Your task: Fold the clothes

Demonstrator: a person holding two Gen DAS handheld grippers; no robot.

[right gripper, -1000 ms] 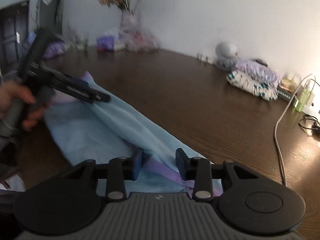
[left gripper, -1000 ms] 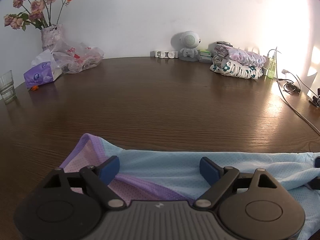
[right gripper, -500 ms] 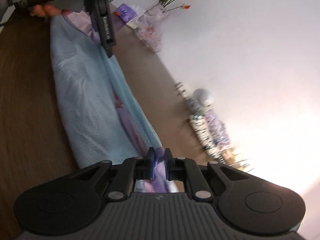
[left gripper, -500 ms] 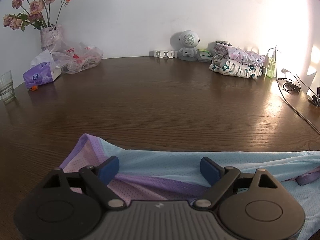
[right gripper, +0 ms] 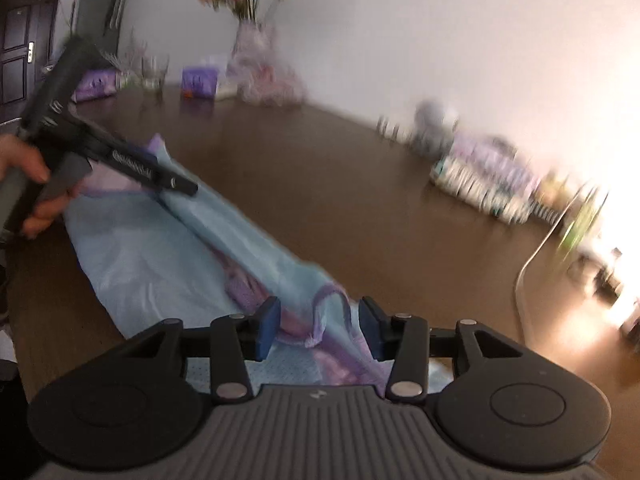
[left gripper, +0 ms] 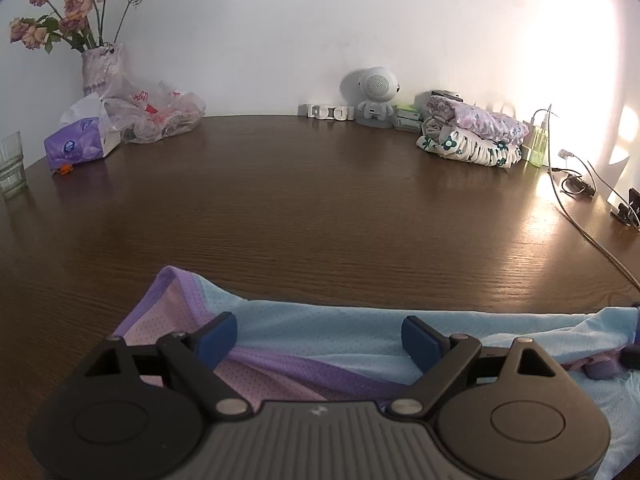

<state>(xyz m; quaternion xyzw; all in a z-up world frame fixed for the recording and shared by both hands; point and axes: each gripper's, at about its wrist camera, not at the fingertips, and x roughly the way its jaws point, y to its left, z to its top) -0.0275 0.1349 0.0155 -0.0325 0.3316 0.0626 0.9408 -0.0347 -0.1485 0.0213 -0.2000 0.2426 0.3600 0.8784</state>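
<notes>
A light blue mesh garment (left gripper: 340,316) with purple trim lies in a long strip near the front edge of the dark wooden table (left gripper: 320,208). My left gripper (left gripper: 318,334) hovers over its left end, jaws wide open and nothing pinched. In the right wrist view a hand (right gripper: 36,200) holds that left gripper (right gripper: 176,184) over the garment (right gripper: 160,256). My right gripper (right gripper: 319,320) is at the garment's right end. Its jaws are opening, and a bunched purple hem (right gripper: 320,312) lies loose between the pads, which do not press on it.
At the back of the table stand a stack of folded floral clothes (left gripper: 472,140), a white robot-shaped speaker (left gripper: 376,96), a vase of flowers (left gripper: 102,68), a plastic bag (left gripper: 160,116), a tissue pack (left gripper: 76,148) and a glass (left gripper: 12,164). Cables (left gripper: 576,208) run along the right side.
Half a second ago the right gripper was shut on the purple hem, tilted and raised. Now it is back low and level with its jaws parted. The left gripper stayed still.
</notes>
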